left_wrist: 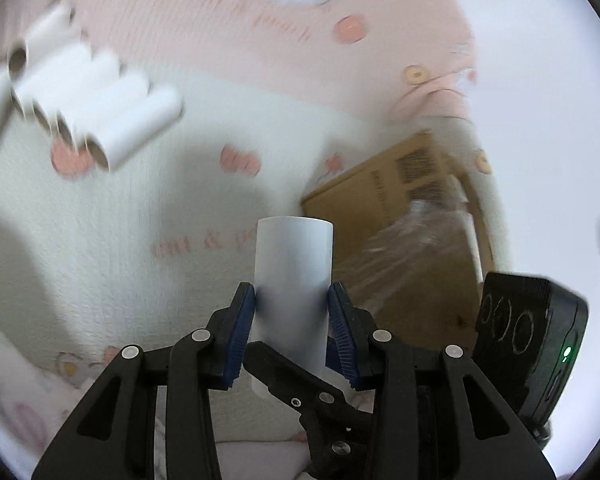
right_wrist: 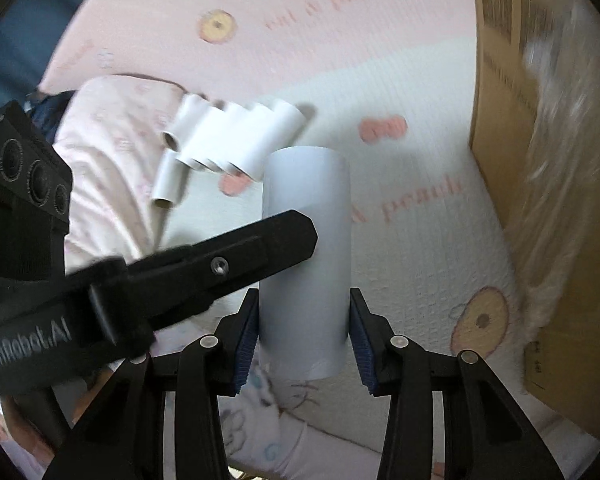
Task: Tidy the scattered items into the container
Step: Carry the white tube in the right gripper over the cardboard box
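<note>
Item 1, white roll (left_wrist: 294, 280): it stands between the blue pads (left_wrist: 242, 332) of your left hand-held gripper (left_wrist: 292, 300), which press it on both sides; the left hand-held gripper is closed on it. In the right wrist view the same white roll (right_wrist: 306, 248) sits between the pads of your right hand-held gripper (right_wrist: 304, 316), but a thin gap shows on the right side, so you cannot tell whether that one grips it. A black finger of the left tool crosses the roll from 9 o'clock in that view.

Appearance: a plain, smooth white cylinder, upright along the fingers, with its far end flat and its near end towards you.

Item 2, loose rolls (left_wrist: 88, 104): several white tubes with brown cardboard cores lie side by side at 10 o'clock in the left wrist view, well apart from the held roll. In the right wrist view the loose rolls (right_wrist: 228, 140) lie just behind the held roll at 11 o'clock.

Item 3, cardboard box (left_wrist: 404, 184): brown, with printed labels and clear plastic film over it, at 2 o'clock in the left wrist view; the cardboard box (right_wrist: 500, 128) fills the 3 o'clock edge in the right wrist view.

Surface: a pink and cream blanket (left_wrist: 100, 248) with cartoon prints lies under everything. Both views are blurred.
</note>
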Tool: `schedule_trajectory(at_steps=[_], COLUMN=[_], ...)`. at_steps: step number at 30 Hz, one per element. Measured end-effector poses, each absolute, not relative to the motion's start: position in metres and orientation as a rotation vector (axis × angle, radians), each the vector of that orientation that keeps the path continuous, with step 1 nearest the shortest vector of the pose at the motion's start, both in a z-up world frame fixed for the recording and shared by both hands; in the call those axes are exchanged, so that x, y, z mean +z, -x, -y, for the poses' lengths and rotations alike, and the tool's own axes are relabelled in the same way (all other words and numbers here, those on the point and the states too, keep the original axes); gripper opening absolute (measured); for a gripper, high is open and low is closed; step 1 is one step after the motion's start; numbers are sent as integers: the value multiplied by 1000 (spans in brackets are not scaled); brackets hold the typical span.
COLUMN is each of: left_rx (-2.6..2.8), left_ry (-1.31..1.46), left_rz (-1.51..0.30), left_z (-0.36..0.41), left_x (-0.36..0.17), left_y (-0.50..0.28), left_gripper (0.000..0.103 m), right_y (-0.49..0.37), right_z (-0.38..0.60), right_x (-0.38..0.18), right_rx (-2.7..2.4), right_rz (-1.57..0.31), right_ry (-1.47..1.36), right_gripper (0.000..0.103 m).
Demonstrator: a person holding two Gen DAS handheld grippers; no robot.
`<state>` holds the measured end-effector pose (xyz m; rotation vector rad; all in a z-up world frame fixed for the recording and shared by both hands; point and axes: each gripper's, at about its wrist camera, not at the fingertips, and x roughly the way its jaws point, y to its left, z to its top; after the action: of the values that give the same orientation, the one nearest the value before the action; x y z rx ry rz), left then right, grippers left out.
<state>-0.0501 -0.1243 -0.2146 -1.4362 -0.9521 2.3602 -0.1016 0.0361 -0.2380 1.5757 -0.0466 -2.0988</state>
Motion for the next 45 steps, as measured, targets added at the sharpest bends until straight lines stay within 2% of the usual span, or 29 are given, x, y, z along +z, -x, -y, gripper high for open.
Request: schedule_trajectory(at_steps=[8,16,31,42,45], left_rx=[2492,2500,2492,2404,2366], left_ry=[1313,1274,1142,1200,1263], left_rz=[640,631,393,322,253], left_z=[92,63,-11,-55,-74], left_x=[-138,-101,-26,-14,-17], left_y=[32,42,77,120,136], left_gripper=[42,42,43,43,43], right_y=[74,68,81,115,129], right_z=[-48,-66,-120,-157,-174], right_x=[-178,-135,-60,-42,-46], right_rx=[-2189,-2283,-2467,-2522,-2493], right_rz=[132,176,229,136,177], right_ry=[-1414,-1307,-1128,-1152,-1218], right_gripper=[40,40,40,40,40])
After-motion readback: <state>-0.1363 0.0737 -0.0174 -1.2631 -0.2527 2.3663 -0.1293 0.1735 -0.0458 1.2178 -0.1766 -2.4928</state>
